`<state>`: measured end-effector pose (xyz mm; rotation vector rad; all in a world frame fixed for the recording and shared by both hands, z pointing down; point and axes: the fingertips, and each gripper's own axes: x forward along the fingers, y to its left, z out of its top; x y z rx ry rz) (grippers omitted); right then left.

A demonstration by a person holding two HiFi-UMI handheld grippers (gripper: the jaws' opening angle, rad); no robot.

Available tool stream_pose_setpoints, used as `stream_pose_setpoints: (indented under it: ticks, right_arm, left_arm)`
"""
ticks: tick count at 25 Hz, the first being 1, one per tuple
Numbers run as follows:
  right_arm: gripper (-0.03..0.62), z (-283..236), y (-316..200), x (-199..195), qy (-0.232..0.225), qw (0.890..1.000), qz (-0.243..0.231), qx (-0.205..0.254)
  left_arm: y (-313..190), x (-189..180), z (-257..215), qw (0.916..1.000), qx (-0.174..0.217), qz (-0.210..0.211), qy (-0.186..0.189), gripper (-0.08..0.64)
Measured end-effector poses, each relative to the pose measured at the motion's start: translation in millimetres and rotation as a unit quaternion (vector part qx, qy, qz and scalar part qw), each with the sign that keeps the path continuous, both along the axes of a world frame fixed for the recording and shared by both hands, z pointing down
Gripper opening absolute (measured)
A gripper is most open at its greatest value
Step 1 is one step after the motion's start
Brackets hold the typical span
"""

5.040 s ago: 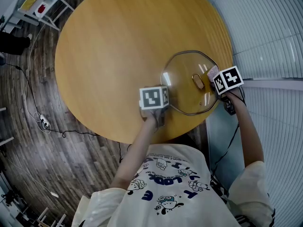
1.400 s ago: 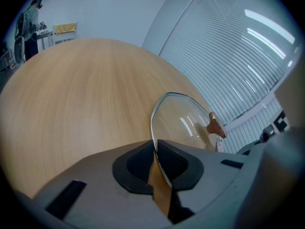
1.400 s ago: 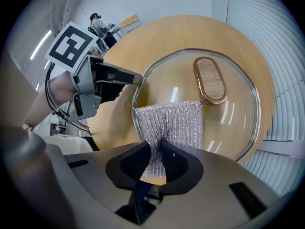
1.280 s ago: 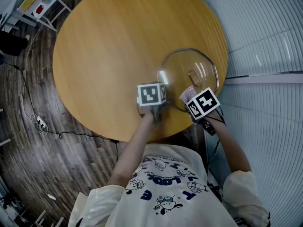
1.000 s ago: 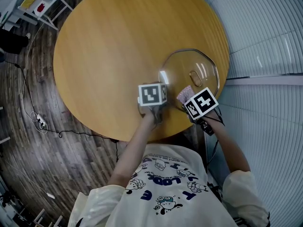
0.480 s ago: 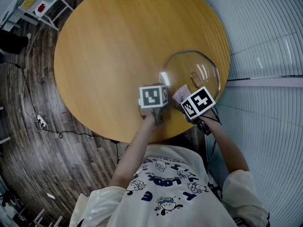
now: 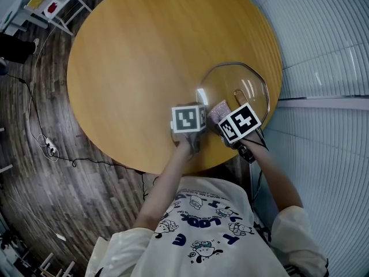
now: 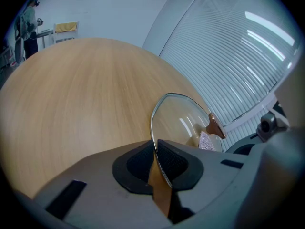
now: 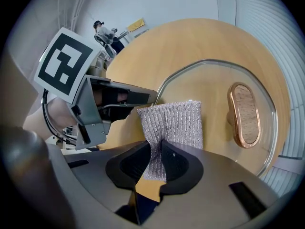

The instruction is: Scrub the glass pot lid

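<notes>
One clear glass lid (image 7: 229, 84), copper handle (image 9: 244, 114) (oval)

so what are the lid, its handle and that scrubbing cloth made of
Lid: clear glass, the wooden table shows through it; thin shiny rim, probably steel. Handle: glossy copper-coloured edge, likely plated metal, around a speckled inset of unclear material. Cloth: silvery ribbed knit that glitters, probably metallic-thread scrubbing fabric.
</notes>
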<state>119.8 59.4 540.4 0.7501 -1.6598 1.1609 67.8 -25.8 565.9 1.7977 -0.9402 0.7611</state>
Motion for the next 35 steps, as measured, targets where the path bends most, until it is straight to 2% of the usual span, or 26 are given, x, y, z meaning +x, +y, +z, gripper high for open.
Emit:
stream_pose_setpoints:
  ticks: [19,35]
  right_arm:
    - [0.072,0,-28,-6,-0.019,1.000,0.014,0.006]
    - [0.072,-2,-48,-14,-0.015,1.000,0.014,0.014]
  left_arm:
    - [-2,3,2,1.0000,0.005,0.000,-0.003,0.032]
    - [-1,2,0,1.0000,0.002,-0.001,0.001,0.032]
